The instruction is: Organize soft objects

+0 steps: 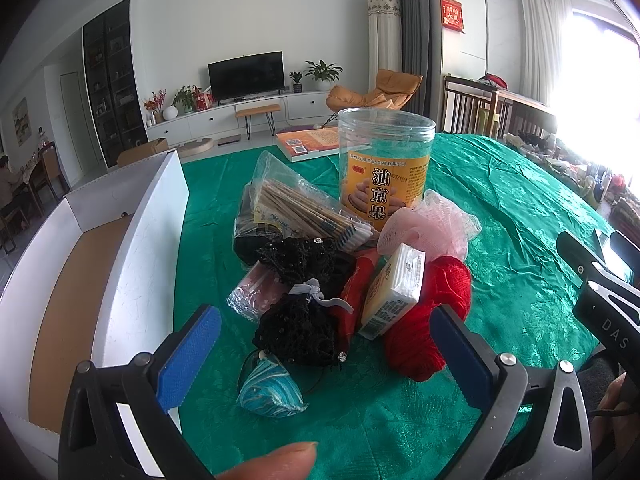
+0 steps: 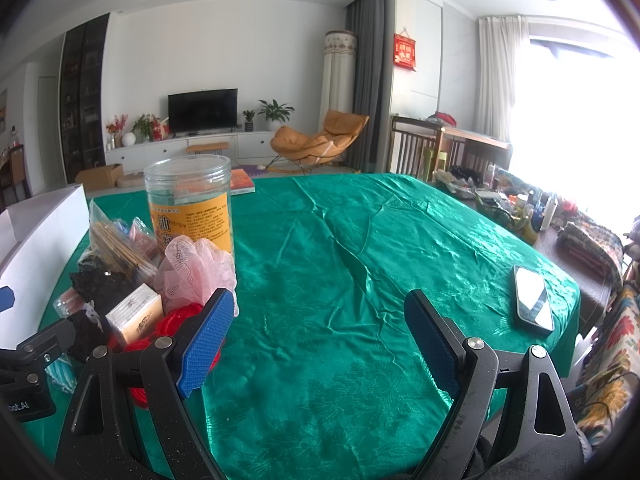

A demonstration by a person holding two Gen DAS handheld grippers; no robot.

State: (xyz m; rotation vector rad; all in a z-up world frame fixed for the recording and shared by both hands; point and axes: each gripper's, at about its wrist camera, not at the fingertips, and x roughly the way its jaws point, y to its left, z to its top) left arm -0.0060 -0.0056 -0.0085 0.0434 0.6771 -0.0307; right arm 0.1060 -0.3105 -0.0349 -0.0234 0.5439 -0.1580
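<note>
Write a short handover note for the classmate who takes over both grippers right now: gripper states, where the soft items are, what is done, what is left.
Left gripper: open, empty, aimed at the pile.
Right gripper: open, empty, over bare green tablecloth.
Soft items, all heaped on the cloth: black lace pouches, red yarn ball, pink mesh bath puff, teal striped fabric sachet. Mixed in: clear plastic jar with yellow label, bagged wooden sticks, small tissue pack.
White cardboard box stands left of the pile; nothing visible inside.
Done: nothing sorted yet.
Left: probably move each soft item into the box.
</note>
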